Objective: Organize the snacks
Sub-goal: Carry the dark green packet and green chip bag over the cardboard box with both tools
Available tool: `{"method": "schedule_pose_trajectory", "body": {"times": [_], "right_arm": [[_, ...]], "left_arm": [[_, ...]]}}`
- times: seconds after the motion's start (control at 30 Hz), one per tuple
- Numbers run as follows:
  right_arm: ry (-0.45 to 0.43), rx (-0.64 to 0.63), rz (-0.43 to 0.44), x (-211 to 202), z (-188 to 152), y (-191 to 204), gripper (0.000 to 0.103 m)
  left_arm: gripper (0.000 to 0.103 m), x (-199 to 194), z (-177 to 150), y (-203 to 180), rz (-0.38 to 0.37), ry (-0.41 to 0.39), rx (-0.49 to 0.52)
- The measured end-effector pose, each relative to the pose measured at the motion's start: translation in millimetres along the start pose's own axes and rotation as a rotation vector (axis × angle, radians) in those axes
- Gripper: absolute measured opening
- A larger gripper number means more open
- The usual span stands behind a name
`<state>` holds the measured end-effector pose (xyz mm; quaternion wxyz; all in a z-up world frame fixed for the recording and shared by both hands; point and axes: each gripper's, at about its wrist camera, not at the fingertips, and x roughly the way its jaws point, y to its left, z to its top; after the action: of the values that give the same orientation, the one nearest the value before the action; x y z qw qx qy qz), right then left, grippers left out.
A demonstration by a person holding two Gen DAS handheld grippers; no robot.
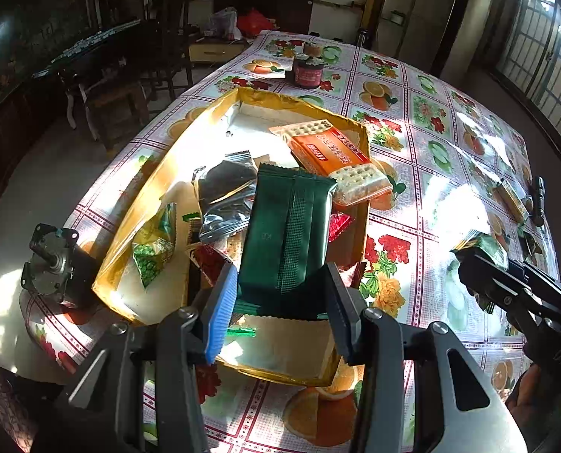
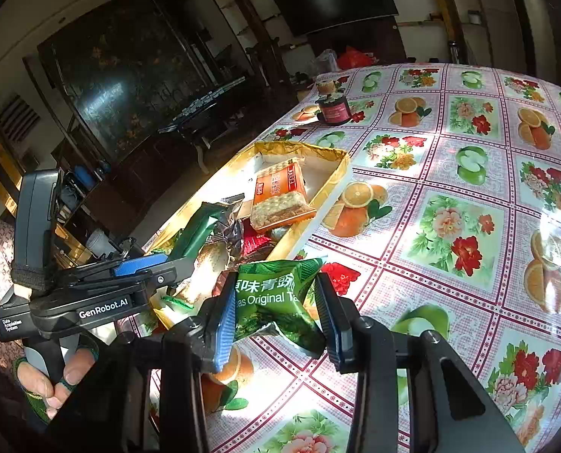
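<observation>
On the fruit-patterned tablecloth [image 1: 424, 139] sits the gold-walled box [image 1: 189, 139], the collecting point for the snacks, and it is already well filled. By size, its largest item is the dark green packet [image 1: 284, 234], which lies tilted over the heap with its near end between the fingers of the left gripper [image 1: 280, 302]. The fingers look closed against the packet's sides, though whether they truly pinch it or merely flank it cannot be told for certain. Next comes the orange cracker pack [image 1: 333, 154], propped on the far right wall, then a silver-black foil bag [image 1: 223, 196], a small green pea pouch [image 1: 155, 249] near the left wall, and red wrapped sweets [image 1: 339, 224] tucked underneath.

Outside the box, the right gripper [image 2: 276, 313] pinches a green pea snack bag [image 2: 272, 302] above the cloth, just beside the box's near corner; it is not yet inside. Further right in the left view, a few more wrappers [image 1: 510, 196] lie near the table edge, well apart from the box. A dark jar [image 1: 308, 71] stands beyond the far end.

Judged from this, most of the sorting seems done; the held bag and those stray wrappers remain.
</observation>
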<state>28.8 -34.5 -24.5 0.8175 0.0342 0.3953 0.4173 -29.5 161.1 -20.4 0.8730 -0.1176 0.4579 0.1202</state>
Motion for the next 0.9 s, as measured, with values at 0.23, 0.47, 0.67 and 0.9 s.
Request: {"method": "schedule_pose_trajectory", "body": {"times": [0.23,0.47,0.67,0.9], "right_arm": [[0.014,-0.016,0.018,13.1,4.6,9.9,0.04],[0.031,-0.028,0.028,23.9,6.0,16.2,0.04],[0.042,-0.032,0.05,36.9,10.5,23.2,0.041],[0.06,-0.073,0.067,59.4,21.0,41.4,0.041]], "left_arm": [[0.047,-1.3,-0.1,9.3,0.007,-0.005,-0.012],[0.047,-0.5,-0.7,17.3,0.015,-0.005,-0.028],[0.047,-0.8,-0.1,27.2,0.024,-0.01,-0.042],[0.047,0.0,0.2,40.5,0.019,-0.01,-0.067]]}}
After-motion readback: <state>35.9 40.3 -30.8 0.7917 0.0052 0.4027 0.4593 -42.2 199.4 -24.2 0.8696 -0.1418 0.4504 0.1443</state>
